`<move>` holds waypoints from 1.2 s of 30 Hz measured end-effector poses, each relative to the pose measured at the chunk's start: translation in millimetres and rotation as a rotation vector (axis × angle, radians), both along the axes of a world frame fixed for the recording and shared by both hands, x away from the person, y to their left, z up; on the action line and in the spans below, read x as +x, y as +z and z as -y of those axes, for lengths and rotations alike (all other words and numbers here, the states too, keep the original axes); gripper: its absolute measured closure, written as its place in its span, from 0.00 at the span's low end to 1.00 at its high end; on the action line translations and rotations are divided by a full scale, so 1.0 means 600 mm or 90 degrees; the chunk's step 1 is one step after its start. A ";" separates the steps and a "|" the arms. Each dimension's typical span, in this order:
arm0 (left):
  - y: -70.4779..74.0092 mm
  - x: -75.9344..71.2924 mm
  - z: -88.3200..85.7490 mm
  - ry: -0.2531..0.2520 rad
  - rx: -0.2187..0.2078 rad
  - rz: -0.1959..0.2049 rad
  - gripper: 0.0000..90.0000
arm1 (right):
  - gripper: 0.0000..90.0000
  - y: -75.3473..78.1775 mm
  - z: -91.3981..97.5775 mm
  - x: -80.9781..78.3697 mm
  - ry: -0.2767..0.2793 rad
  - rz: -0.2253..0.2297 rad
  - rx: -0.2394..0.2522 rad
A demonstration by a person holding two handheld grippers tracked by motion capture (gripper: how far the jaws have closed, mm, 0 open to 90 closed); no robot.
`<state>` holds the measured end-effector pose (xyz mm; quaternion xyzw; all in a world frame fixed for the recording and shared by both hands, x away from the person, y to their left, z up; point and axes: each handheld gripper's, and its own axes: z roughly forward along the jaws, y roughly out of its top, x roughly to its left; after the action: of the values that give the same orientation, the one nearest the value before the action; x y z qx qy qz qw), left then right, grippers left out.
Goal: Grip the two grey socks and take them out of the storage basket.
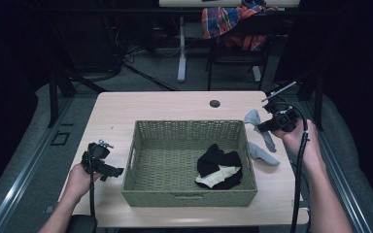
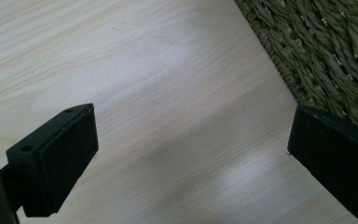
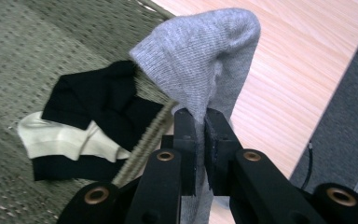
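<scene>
I am at a pale wooden table point(image 1: 126, 109) with a pair of tongs in each hand. In the middle of the table sits a green woven basket point(image 1: 148, 141), rectangular and open on top. Inside it, toward its near right corner, lies a small heap of black and cream socks point(image 1: 219, 168).

My right tongs point(image 1: 262, 127) are over the right side of the table, just beyond the basket's far right corner. They are clenched tight on a grey sock point(image 3: 200, 60). In the right gripper view, the sock's knitted fabric is pinched between the two black jaws, rises above them in a rounded fold and also hangs down below them. Behind it in that view are the basket's rim and the black and cream socks. In the high view, the sock hangs from the tongs, its lower part trailing down to lie on the table just right of the basket.

My left tongs point(image 1: 110, 173) rest low over the table to the left of the basket, near its near left corner. They are released: in the left gripper view the two jaws stand wide apart with bare wood between them, and the basket's woven wall fills the upper right corner.

Beyond the table, a plaid cloth point(image 1: 228, 22) is draped over a chair.
</scene>
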<state>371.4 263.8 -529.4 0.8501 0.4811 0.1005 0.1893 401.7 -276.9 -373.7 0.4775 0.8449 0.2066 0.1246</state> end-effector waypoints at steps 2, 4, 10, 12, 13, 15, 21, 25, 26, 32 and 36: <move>0.000 0.000 0.001 -0.001 0.000 0.001 0.02 | 0.95 -0.002 0.007 0.001 -0.012 0.003 -0.003; -0.001 0.001 0.002 -0.001 -0.001 0.003 0.02 | 0.95 -0.004 0.016 0.003 -0.023 0.001 -0.007; -0.001 0.002 0.002 -0.001 -0.001 0.001 0.02 | 0.95 -0.014 0.037 0.009 -0.052 -0.007 -0.013; -0.001 0.002 0.002 -0.001 -0.001 0.000 0.02 | 0.95 -0.023 0.049 0.015 -0.064 -0.018 -0.014; -0.001 0.002 0.002 -0.001 -0.001 0.000 0.02 | 0.95 -0.023 0.049 0.015 -0.064 -0.018 -0.014; -0.001 0.002 0.002 -0.001 0.000 0.000 0.02 | 0.95 -0.030 0.053 0.018 -0.071 -0.025 -0.014; -0.001 0.002 0.002 -0.001 -0.001 -0.001 0.02 | 0.95 -0.055 0.066 0.031 -0.089 -0.047 -0.018; -0.001 0.002 0.002 -0.001 -0.001 0.000 0.02 | 0.95 -0.079 0.073 0.041 -0.103 -0.066 -0.017; -0.001 0.002 0.002 -0.001 -0.001 0.000 0.02 | 0.95 -0.085 0.075 0.044 -0.106 -0.072 -0.020; -0.002 0.002 0.003 0.000 0.001 -0.001 0.02 | 0.95 -0.108 0.079 0.052 -0.111 -0.091 -0.025; -0.002 0.002 0.002 0.000 0.001 0.000 0.02 | 0.95 -0.127 0.080 0.059 -0.113 -0.104 -0.022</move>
<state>372.3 262.3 -530.4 0.8501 0.4813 0.1009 0.1883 436.9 -324.7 -450.0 0.5636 0.8099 0.1407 0.0812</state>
